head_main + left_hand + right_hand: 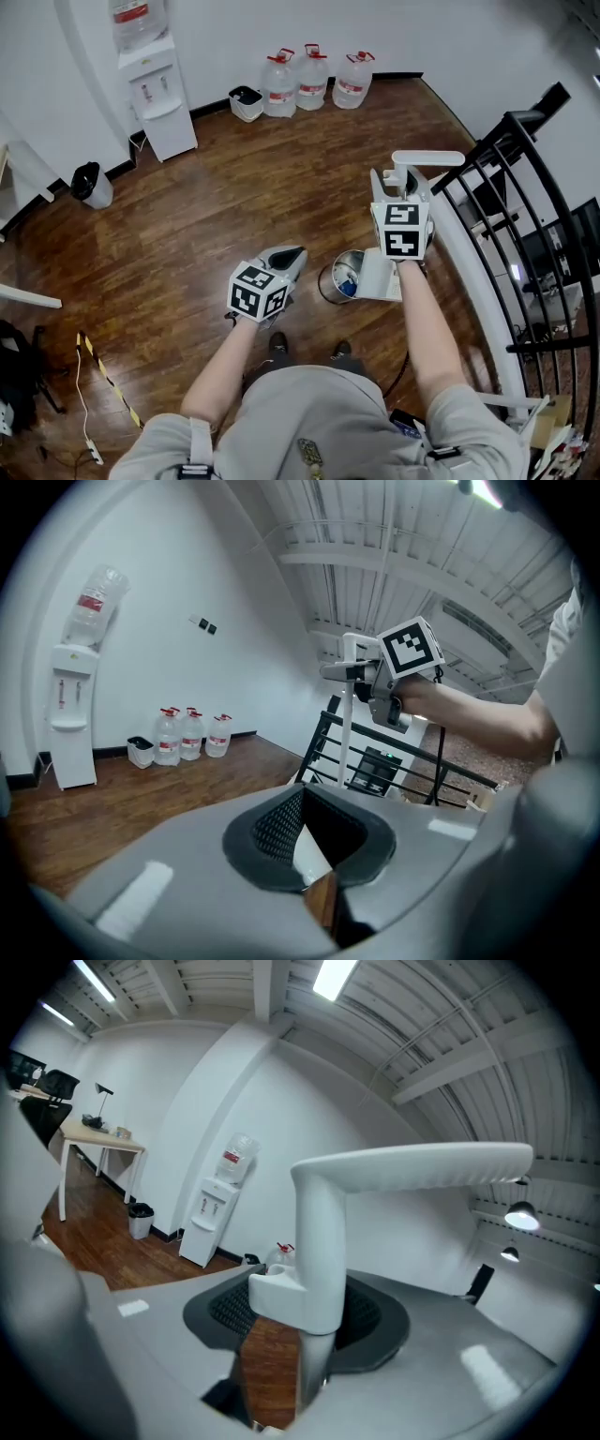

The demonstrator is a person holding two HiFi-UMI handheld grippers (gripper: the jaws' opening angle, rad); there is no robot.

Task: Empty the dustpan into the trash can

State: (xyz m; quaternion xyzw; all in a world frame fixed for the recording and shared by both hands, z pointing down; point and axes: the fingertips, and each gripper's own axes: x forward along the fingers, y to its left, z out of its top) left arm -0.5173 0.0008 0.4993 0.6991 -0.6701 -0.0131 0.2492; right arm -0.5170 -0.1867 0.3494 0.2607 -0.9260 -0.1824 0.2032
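Note:
My right gripper [401,184] is shut on the upright white handle [427,159] of a long-handled dustpan. The handle [323,1241] stands between its pads and bends over at the top. The dustpan's white pan [380,277] hangs tilted against the rim of a small silver trash can [328,281] on the wood floor, with something blue inside the can. To the can's left my left gripper [286,256] hovers with its jaws a little apart and nothing between them [314,841]. The left gripper view shows the right gripper [361,672] on the handle's shaft [347,733].
A curved black railing [506,187] runs along the right, close to my right arm. At the far wall stand a water dispenser [155,94], three water jugs [311,80] and a small bin [246,103]. Another bin [91,185] sits at left. Striped tape [103,375] lies on the floor.

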